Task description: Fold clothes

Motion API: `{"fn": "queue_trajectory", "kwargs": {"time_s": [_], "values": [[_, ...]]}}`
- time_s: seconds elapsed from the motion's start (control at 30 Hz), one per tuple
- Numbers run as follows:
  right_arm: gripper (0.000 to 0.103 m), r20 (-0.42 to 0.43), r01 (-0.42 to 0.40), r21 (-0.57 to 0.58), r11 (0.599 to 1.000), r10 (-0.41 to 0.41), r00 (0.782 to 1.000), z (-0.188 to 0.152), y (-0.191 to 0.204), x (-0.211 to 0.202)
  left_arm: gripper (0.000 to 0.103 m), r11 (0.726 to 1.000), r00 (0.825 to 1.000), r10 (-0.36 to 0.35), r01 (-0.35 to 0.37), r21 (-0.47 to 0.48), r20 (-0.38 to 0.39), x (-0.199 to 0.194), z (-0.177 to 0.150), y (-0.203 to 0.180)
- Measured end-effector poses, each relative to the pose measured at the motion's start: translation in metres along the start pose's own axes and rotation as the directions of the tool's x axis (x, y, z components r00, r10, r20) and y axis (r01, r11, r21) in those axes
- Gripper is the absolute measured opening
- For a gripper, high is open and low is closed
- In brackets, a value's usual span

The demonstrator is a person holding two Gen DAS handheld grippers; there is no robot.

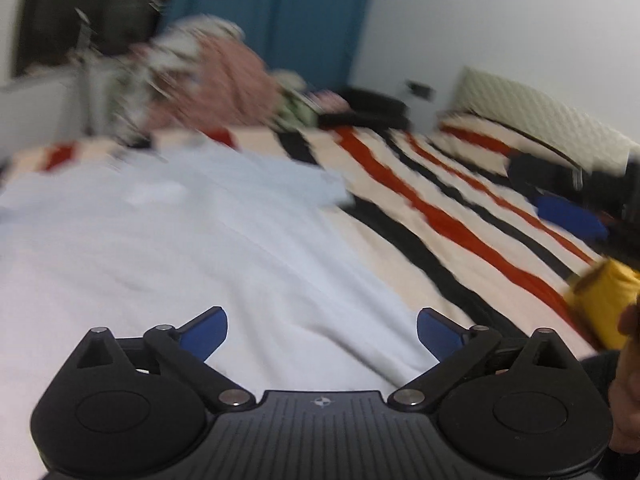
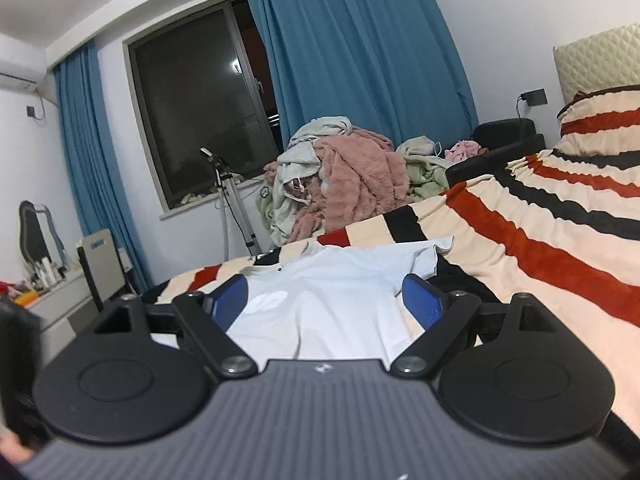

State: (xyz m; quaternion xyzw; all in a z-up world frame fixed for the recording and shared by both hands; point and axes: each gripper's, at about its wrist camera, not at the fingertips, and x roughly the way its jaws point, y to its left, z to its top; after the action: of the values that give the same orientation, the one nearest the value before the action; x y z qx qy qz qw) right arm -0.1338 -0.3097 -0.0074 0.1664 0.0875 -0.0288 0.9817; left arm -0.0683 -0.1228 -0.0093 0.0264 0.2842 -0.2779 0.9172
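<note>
A pale blue polo shirt (image 1: 180, 240) lies spread flat on the striped blanket (image 1: 440, 208) of a bed. My left gripper (image 1: 322, 332) hovers just above the shirt's cloth, its blue pads wide apart with nothing between them; this view is blurred. In the right wrist view the same shirt (image 2: 332, 280) lies collar toward the left, one short sleeve reaching right. My right gripper (image 2: 326, 300) is open low over the near part of the shirt, and no cloth is caught in its pads.
A heap of pink and pale clothes (image 2: 340, 172) is piled beyond the bed's far edge, with a tripod (image 2: 236, 208) to its left. Blue curtains (image 2: 360, 48) frame a dark window. A yellow item (image 1: 608, 304) and a blue one (image 1: 568, 216) lie on the blanket at right.
</note>
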Motion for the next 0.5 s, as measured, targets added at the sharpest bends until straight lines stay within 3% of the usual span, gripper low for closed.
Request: {"fn": "queue_trajectory", "kwargs": {"time_s": [0.07, 0.2, 0.33, 0.5], "values": [[0.086, -0.007, 0.001, -0.01, 1.0, -0.001, 1.0, -0.003, 0.003, 0.005, 0.102, 0.996, 0.995, 0.082, -0.083, 0.019, 0.057, -0.016, 0.004, 0.009], [0.086, -0.037, 0.016, -0.068, 0.998, -0.019, 0.999, -0.01, 0.011, 0.015, 0.102, 0.981, 0.969, 0.193, -0.194, -0.004, 0.153, -0.047, 0.004, 0.024], [0.086, -0.049, 0.009, -0.113, 0.994, -0.015, 0.999, -0.014, 0.02, 0.019, 0.103, 0.973, 0.957, 0.229, -0.221, -0.063, 0.179, -0.07, 0.004, 0.038], [0.085, -0.076, -0.002, -0.143, 0.99, -0.009, 0.997, -0.018, 0.029, 0.028, 0.103, 0.979, 0.964, 0.202, -0.193, -0.068, 0.174, -0.079, -0.003, 0.045]]}}
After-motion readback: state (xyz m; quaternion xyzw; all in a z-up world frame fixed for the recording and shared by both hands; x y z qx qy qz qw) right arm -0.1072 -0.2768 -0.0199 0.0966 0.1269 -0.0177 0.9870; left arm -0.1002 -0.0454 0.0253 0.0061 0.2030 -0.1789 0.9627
